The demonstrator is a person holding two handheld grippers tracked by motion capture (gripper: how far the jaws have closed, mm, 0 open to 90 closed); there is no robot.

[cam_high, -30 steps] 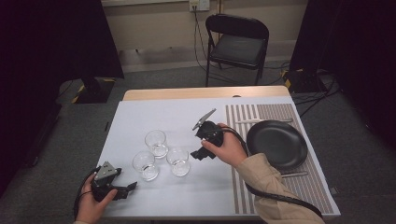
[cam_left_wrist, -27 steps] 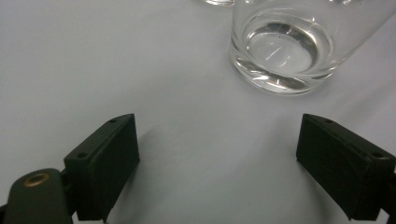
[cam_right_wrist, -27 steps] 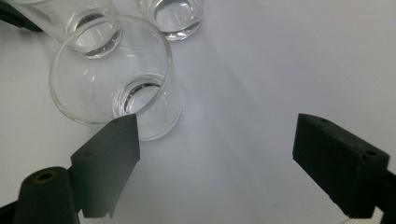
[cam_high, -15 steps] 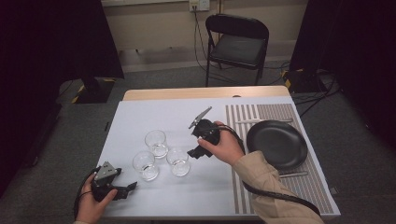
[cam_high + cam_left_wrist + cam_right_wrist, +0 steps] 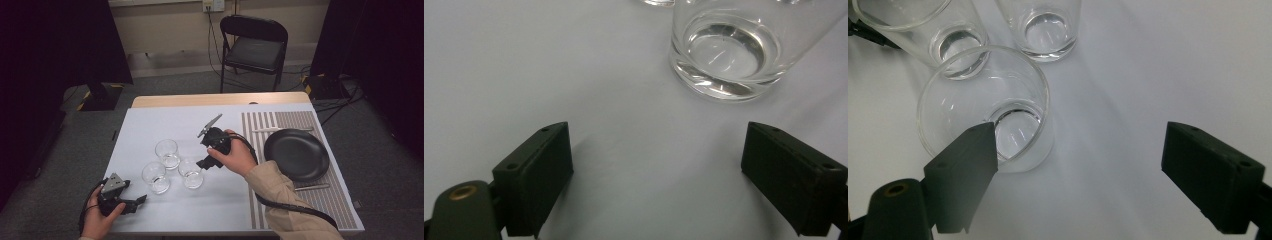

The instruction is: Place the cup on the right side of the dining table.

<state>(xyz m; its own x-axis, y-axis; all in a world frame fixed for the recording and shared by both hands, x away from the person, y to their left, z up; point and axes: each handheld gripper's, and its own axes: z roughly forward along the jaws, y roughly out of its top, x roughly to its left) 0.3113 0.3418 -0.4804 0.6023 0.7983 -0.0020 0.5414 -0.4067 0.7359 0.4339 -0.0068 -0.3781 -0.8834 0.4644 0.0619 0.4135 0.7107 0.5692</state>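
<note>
Left tongs (image 5: 137, 200), near edge of the counter (image 5: 150, 125), resting low in the hand (image 5: 97, 220); jaws spread wide, nothing between them. In the left gripper view a clear tumbler (image 5: 729, 55) stands just ahead of the open jaws, toward the right jaw, apart from both: thick heavy base, straight smooth wall, empty, bright glints in the bottom ring.

Right tongs (image 5: 207, 162), held above the counter by the right hand (image 5: 235, 157), jaws spread wide, gripping nothing. Nearest glass (image 5: 988, 107) sits just ahead of them on the left-jaw side; in the right gripper view that jaw's tip overlaps its base, contact cannot be told. Same kind: clear, round rim, thick bottom, empty, upright.

Beyond it, two more glasses, one (image 5: 933, 35) to the left, one (image 5: 1045, 25) straight ahead, close together, all three in a tight cluster on the pale cloth.

Farther off, to the right of the right tongs: striped placemat (image 5: 260, 130) carrying a black plate (image 5: 296, 154).
</note>
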